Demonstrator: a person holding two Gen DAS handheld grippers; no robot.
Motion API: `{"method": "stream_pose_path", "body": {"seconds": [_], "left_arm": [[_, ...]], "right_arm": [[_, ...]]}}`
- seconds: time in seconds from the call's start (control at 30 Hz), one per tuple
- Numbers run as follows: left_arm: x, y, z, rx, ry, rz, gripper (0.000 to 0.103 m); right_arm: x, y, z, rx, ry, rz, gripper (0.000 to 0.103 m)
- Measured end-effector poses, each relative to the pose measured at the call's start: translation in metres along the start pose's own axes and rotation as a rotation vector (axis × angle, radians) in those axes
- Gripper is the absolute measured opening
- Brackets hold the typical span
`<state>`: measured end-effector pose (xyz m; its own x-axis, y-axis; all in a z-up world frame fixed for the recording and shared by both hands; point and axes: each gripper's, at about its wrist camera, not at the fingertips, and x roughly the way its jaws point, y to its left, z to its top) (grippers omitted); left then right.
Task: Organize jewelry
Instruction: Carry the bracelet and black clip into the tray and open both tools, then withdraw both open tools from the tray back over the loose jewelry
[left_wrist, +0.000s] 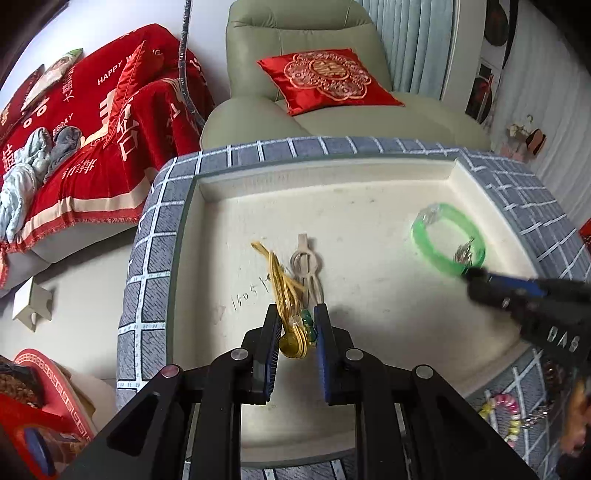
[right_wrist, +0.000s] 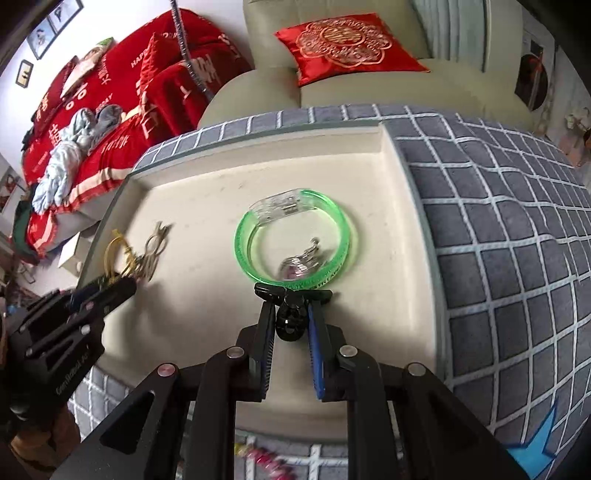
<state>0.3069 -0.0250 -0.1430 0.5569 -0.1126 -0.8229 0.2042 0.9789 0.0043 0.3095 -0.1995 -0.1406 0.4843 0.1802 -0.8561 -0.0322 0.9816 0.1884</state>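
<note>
A cream tray (left_wrist: 369, 206) lies on a grey checked cloth. My left gripper (left_wrist: 297, 317) is shut on a gold cord pendant with a gold disc and green bead (left_wrist: 291, 339), low over the tray beside a beige hair clip (left_wrist: 306, 266). My right gripper (right_wrist: 291, 314) is shut on a black bow-shaped clip (right_wrist: 291, 317), just in front of a green bangle (right_wrist: 295, 240) that lies on the tray. A small silver and pink trinket (right_wrist: 299, 264) lies inside the bangle. The right gripper also shows in the left wrist view (left_wrist: 476, 275), at the bangle (left_wrist: 447, 236).
A beaded bracelet (left_wrist: 506, 413) lies on the checked cloth (right_wrist: 498, 221) near the tray's front edge. A green armchair (left_wrist: 314, 110) with a red cushion (left_wrist: 328, 79) stands behind. A red-covered sofa (left_wrist: 92, 129) stands at the left.
</note>
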Motion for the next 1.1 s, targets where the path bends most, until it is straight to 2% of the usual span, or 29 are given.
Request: {"method": "stream_pose_path", "body": {"seconds": [0.23,0.27,0.3,0.37,0.6,0.63,0.67,0.7,0.73,0.77,0.9,1.03,1.1], "left_arm": [[0.003,-0.008,-0.006,0.044,-0.013,0.064,0.035],[0.003,-0.009,-0.006,0.046,-0.013,0.068,0.035],[0.002,-0.009,-0.007,0.045,-0.013,0.069,0.035],[0.001,-0.009,-0.008,0.040,-0.013,0.071,0.035],[-0.003,-0.009,-0.010,0.021,-0.020,0.060,0.035],[-0.004,-0.010,-0.009,0.022,-0.024,0.064,0.040],[-0.005,-0.011,-0.009,0.021,-0.027,0.067,0.052],[-0.008,-0.011,-0.009,0.017,-0.039,0.070,0.086],[-0.011,-0.011,-0.009,0.014,-0.058,0.075,0.098],[-0.017,-0.012,-0.010,0.019,-0.090,0.084,0.098],[-0.028,-0.016,-0.007,0.047,-0.099,0.097,0.098],[-0.045,-0.013,-0.007,0.020,-0.135,0.090,0.098],[-0.054,-0.011,-0.009,0.008,-0.146,0.086,0.098]], "right_arm": [[0.000,0.005,-0.001,-0.026,-0.004,0.000,0.021],[-0.001,0.004,-0.001,-0.019,-0.002,0.008,0.027],[-0.002,0.003,-0.001,-0.013,-0.003,0.016,0.042],[-0.006,0.002,-0.002,-0.004,-0.015,0.029,0.058],[-0.030,0.002,-0.006,0.020,-0.052,0.079,0.058],[-0.034,0.003,-0.007,0.017,-0.059,0.083,0.058],[-0.038,0.004,-0.009,0.014,-0.065,0.086,0.058],[-0.042,0.004,-0.010,0.014,-0.071,0.090,0.058],[-0.046,0.004,-0.012,0.014,-0.077,0.096,0.058],[-0.049,0.003,-0.013,0.017,-0.084,0.101,0.058],[-0.060,-0.003,-0.019,0.040,-0.097,0.113,0.058],[-0.068,-0.007,-0.025,0.045,-0.097,0.100,0.058],[-0.071,-0.008,-0.029,0.045,-0.095,0.096,0.063]]}}
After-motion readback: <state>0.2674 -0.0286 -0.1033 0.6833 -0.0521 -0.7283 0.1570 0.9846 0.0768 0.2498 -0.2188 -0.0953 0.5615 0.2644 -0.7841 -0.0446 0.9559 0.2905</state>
